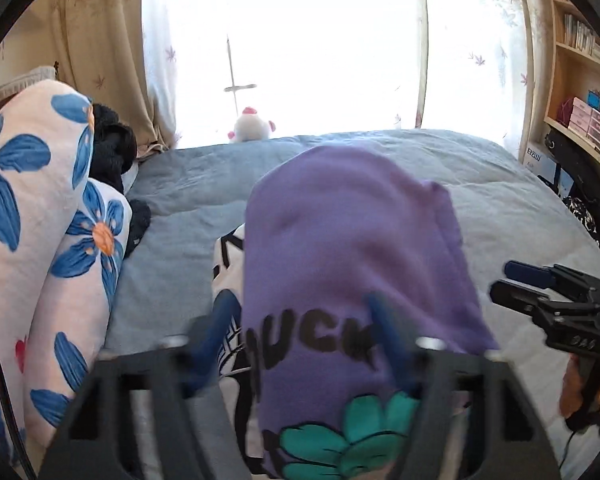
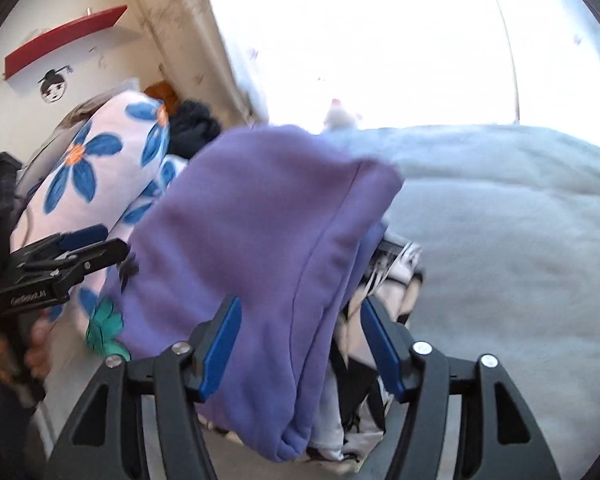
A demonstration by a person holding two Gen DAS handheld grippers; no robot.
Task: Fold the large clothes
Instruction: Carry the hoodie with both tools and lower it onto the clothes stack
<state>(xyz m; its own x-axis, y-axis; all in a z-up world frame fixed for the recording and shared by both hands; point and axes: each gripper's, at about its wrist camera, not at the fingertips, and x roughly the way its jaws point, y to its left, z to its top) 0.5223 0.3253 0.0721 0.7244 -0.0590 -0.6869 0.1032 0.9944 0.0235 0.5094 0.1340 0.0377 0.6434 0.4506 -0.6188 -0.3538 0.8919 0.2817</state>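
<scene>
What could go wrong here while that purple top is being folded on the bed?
The purple top bunches between the right gripper fingers, so the fold may come out lumpy. A black-and-white garment lies under it and might get dragged along. The left gripper straddles the printed part, and could snag it.

The purple top point(image 1: 340, 248) hides most of the black-and-white cloth point(image 1: 230, 256) under it. The window point(image 1: 300, 40) is too bright to see through. The toy point(image 1: 250, 126) is half hidden by the bed point(image 1: 500, 200).

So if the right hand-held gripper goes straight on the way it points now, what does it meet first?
Most likely the purple garment: its folded bulk already lies between the fingers of the right hand-held gripper, straight ahead. Depth is unclear in this blurred view.
</scene>
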